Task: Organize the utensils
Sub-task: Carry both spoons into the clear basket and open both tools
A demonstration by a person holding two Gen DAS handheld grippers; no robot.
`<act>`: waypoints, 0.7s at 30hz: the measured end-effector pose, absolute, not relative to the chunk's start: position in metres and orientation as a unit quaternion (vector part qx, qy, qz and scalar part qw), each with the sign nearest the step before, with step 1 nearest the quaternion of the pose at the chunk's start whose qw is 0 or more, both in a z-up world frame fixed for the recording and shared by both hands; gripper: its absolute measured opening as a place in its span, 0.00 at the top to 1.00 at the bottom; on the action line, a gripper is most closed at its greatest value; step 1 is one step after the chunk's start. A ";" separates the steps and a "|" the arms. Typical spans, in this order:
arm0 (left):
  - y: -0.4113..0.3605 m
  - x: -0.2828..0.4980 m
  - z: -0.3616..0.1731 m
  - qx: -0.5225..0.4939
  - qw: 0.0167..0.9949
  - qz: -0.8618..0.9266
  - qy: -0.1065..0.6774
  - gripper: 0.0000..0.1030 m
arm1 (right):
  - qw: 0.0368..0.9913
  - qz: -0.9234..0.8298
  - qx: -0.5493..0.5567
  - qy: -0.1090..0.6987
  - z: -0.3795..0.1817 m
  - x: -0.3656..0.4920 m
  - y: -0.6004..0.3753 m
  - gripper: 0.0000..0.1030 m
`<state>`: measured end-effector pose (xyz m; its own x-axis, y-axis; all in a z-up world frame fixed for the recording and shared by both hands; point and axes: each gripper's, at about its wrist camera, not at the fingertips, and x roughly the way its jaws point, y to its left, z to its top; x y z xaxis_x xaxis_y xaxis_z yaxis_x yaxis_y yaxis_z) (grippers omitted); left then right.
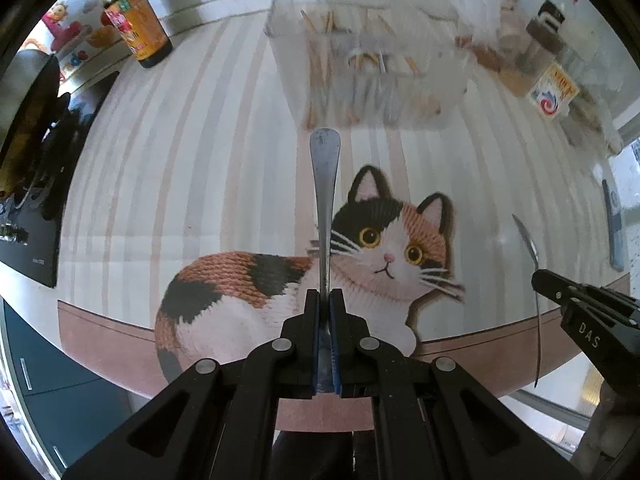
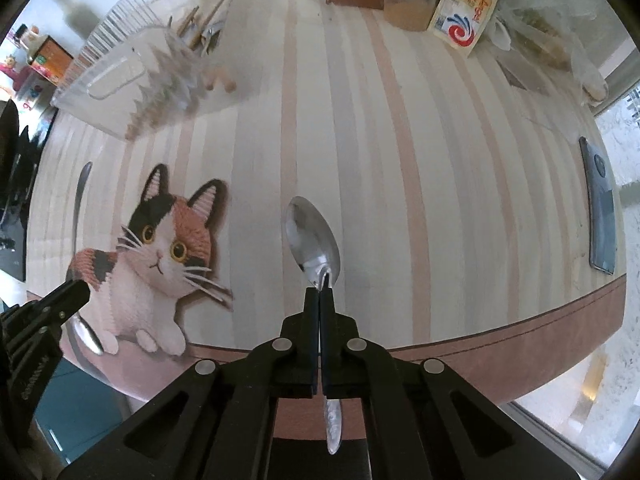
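In the left wrist view, the left claw [image 1: 328, 300] is closed tight on a metal utensil [image 1: 325, 200]. Only its flat handle shows, going up toward 12 o'clock from the pads, with a wide rounded end; the working end is hidden behind the claw, so I cannot tell which kind of utensil it is. Under it lies the tabletop [image 1: 180, 160], covered with a striped cloth that has a picture of a calico cat [image 1: 320, 276]. At 12 o'clock stands a clear plastic organizer [image 1: 360, 68], blurred, with wooden sticks and some metal pieces inside. At 10 o'clock is a brown bottle [image 1: 136, 20] with an orange label; its writing is not readable. At 2 o'clock lies a small white packet [image 1: 554, 90] with a red and blue swirl. At 3 o'clock the right claw [image 1: 538, 278] enters, marked "DAS", gripping a spoon [image 1: 530, 246] that is seen from its edge.

In the right wrist view, the right claw [image 2: 320, 300] is closed on the spoon's [image 2: 314, 238] neck. The shiny bowl points toward 12 o'clock and the patterned handle end hangs out below the claw at 6 o'clock. This view shows the bowl shape, which the other view does not. At 9 o'clock the left claw [image 2: 78, 294] holds its utensil [image 2: 80, 200] above the cat [image 2: 160, 256]. The organizer [image 2: 132, 84] is at 10 o'clock, the packet [image 2: 464, 12] at 1 o'clock, and a dark phone [image 2: 600, 208] lies at 3 o'clock.
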<state>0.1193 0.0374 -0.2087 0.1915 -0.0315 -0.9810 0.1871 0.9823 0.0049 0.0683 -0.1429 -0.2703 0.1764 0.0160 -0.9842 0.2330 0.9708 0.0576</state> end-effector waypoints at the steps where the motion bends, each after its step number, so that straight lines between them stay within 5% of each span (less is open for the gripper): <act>1: 0.038 0.119 -0.204 0.060 0.772 -0.071 0.629 0.98 | 0.762 -0.070 0.104 0.635 -0.268 0.067 -0.144 1.00; 21: 0.053 0.142 -0.078 0.017 0.841 -0.077 0.535 0.98 | 0.826 -0.014 0.142 0.545 -0.153 0.109 -0.148 1.00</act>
